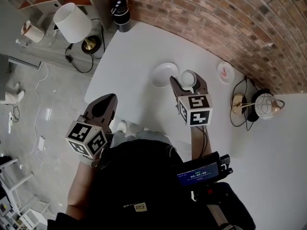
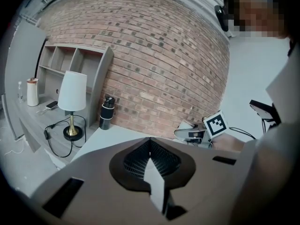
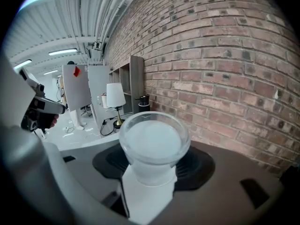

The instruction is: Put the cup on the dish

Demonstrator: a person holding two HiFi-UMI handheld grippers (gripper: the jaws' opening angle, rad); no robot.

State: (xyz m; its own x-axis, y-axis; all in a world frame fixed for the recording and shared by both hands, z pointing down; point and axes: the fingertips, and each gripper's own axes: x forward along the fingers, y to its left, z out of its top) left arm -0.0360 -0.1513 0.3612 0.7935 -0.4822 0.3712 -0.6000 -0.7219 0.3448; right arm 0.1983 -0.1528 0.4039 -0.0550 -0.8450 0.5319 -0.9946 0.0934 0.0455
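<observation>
A white dish (image 1: 164, 74) lies on the white table (image 1: 144, 47), just left of my right gripper. My right gripper (image 1: 188, 83) is shut on a translucent white cup (image 1: 188, 77) and holds it upright beside the dish's right rim. In the right gripper view the cup (image 3: 154, 139) fills the space between the jaws of the right gripper (image 3: 154, 165). My left gripper (image 1: 106, 100) hangs off the table's left edge, near my body, jaws together and holding nothing. The left gripper (image 2: 150, 143) looks along the table toward the brick wall.
A small plate with a red mark (image 1: 225, 72) sits by the brick wall to the right. A round ornament with cables (image 1: 264, 105) lies further right. A black bottle (image 1: 121, 14) stands at the table's far corner. A white-shaded lamp (image 1: 73, 23) stands on the floor beyond it.
</observation>
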